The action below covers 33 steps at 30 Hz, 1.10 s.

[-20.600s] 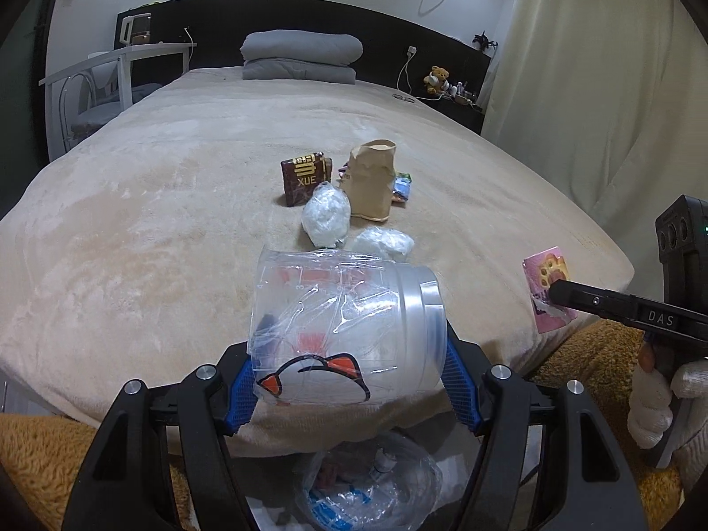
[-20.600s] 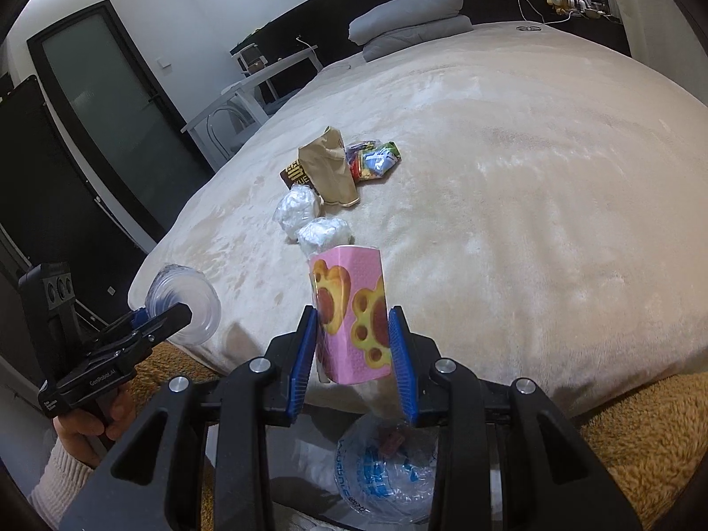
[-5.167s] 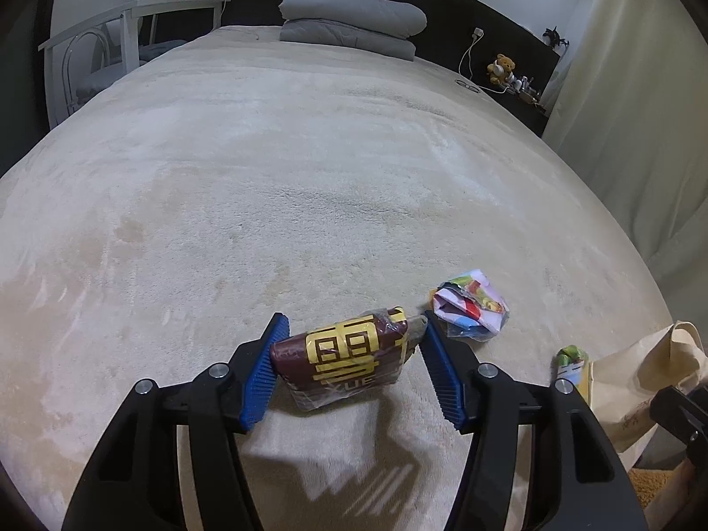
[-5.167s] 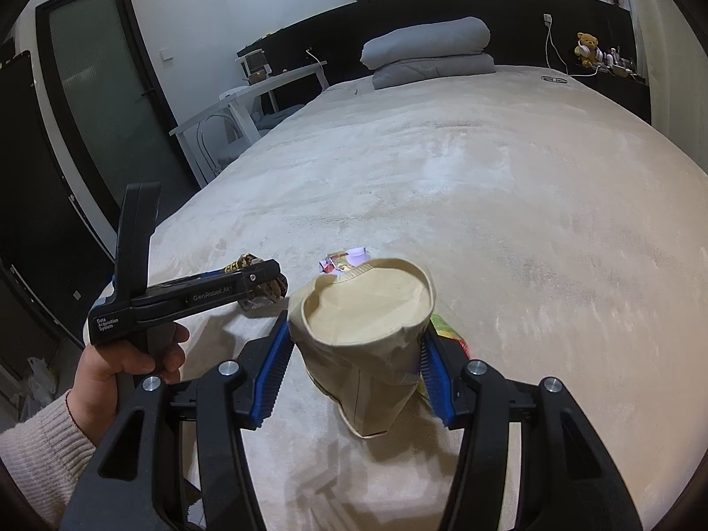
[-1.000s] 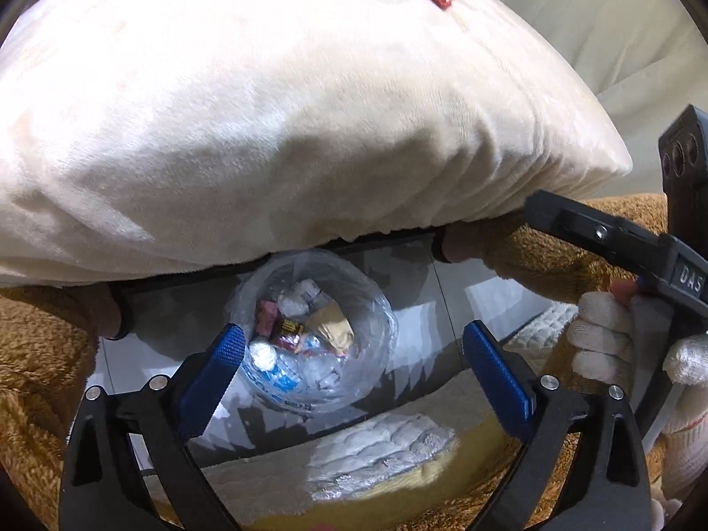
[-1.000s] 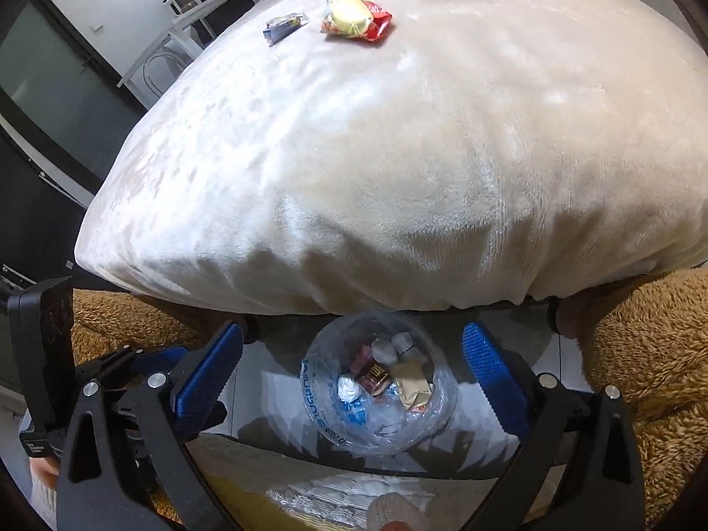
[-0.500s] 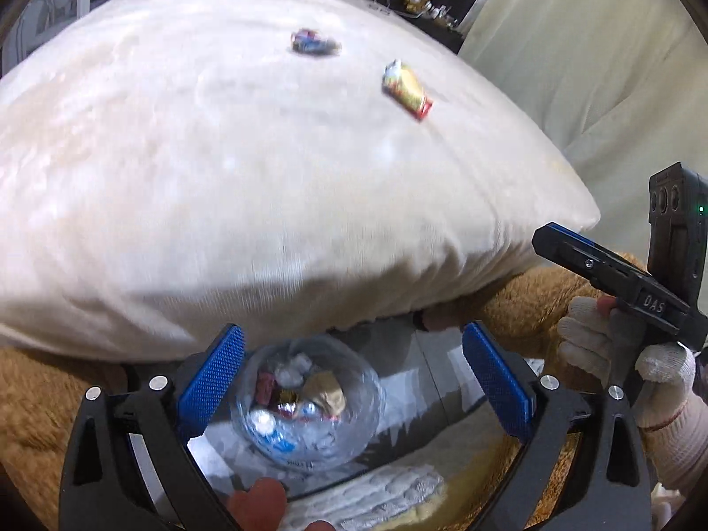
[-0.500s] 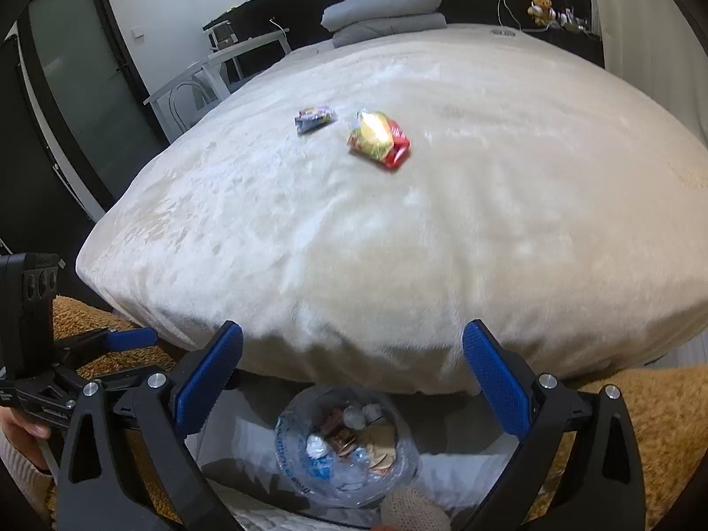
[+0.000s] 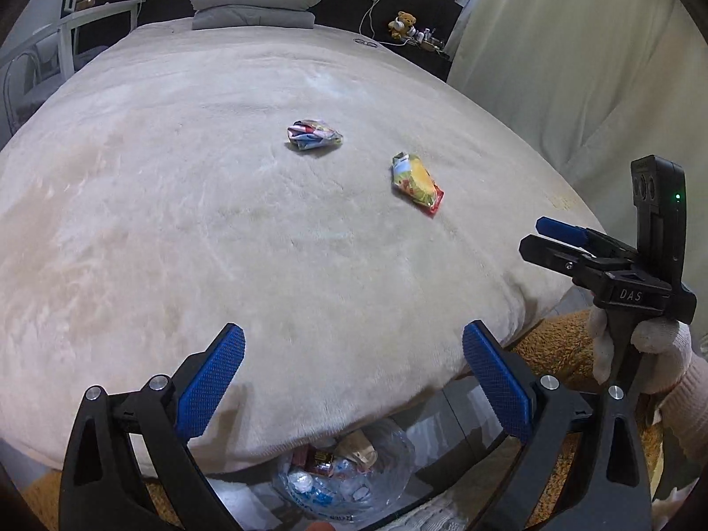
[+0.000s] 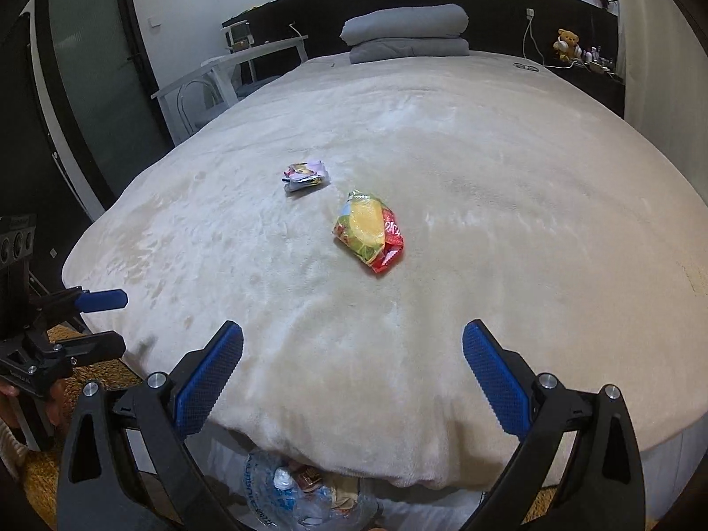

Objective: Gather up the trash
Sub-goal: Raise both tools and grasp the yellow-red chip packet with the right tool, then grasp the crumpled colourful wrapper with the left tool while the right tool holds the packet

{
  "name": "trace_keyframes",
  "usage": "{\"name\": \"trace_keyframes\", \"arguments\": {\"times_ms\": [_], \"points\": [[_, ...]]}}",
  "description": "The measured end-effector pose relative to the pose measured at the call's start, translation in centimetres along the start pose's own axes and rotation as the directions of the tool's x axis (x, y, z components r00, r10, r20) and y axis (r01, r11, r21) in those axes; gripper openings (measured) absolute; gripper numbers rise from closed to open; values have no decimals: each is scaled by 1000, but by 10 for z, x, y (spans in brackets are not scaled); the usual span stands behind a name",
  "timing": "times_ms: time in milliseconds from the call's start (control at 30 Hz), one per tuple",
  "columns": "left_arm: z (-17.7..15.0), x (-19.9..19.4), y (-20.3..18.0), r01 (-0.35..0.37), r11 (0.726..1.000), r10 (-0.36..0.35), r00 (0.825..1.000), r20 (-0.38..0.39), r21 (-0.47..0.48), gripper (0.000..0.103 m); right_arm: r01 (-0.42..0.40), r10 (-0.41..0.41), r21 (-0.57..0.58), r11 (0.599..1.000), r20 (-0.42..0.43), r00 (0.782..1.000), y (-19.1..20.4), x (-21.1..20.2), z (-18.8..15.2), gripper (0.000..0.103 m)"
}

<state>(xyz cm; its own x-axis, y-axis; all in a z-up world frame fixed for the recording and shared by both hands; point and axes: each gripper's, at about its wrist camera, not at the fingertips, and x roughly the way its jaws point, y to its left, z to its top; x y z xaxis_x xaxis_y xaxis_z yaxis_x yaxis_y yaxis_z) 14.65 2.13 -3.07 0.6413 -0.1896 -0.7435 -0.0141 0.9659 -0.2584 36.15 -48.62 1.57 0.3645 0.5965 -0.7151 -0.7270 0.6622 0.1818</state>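
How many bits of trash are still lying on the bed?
2. A crumpled wrapper lies near the middle of the bed; a yellow-and-red snack packet lies nearer the foot, to its right. Both grippers are open and empty. Nothing else shows on the blanket.

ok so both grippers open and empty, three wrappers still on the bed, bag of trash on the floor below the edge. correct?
Not three: two wrappers are on the bed, a small crumpled one and a yellow-red one, as the right wrist view shows. The rest holds: the left gripper and right gripper have their jaws wide apart and empty, and the bag of trash sits on the floor below the edge.
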Motion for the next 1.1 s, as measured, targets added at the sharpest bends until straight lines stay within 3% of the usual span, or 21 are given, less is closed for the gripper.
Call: {"name": "trace_keyframes", "arguments": {"times_ms": [133,333,500,833,967,1100], "points": [[19,11,3,-19,999,19,1000,-4,51,97,3,-3,-12,1000,-41,999,-2,21,13,98],[44,32,17,-12,999,12,1000,-2,53,97,27,-30,-49,998,-61,998,1,46,31,98],[61,46,24,-17,997,18,1000,-17,81,97,-14,10,-40,999,-88,996,-2,69,51,98],[91,66,42,-9,994,9,1000,-4,107,97,44,-51,-39,998,-184,982,-4,121,72,97],[98,75,48,10,993,-8,1000,-18,116,97,52,-58,-32,998,-225,973,-6,138,75,72],[105,81,50,23,990,-22,1000,-11,137,97,30,-35,-27,999,-236,971,-8,142,76,61]]}}
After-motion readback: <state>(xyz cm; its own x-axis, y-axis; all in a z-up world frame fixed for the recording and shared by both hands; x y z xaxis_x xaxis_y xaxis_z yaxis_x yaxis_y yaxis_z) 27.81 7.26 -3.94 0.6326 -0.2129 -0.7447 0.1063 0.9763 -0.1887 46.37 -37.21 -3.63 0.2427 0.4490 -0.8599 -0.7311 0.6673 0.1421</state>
